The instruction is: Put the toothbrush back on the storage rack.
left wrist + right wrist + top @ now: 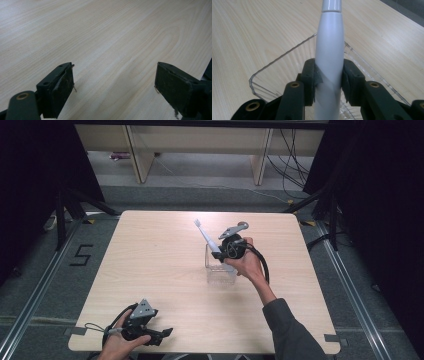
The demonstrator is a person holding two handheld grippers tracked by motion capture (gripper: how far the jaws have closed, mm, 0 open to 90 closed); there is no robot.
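Note:
A white and pale grey electric toothbrush (206,236) leans out of a clear plastic container (214,266) near the table's middle, its head pointing up and away. My right gripper (223,251) is shut on the toothbrush's handle (329,62) just above the clear container (274,65), both jaws pressed to its sides. My left gripper (162,335) rests near the table's front left edge, held in a hand, its jaws wide apart. In the left gripper view, the left gripper (115,85) has only bare wood between its pads (65,86).
The light wooden table (150,260) has bare wood around the container and in front of the left gripper. Beyond the far edge are wooden furniture legs (140,155) and cables (292,165) on the floor. Dark stands (65,205) flank the table.

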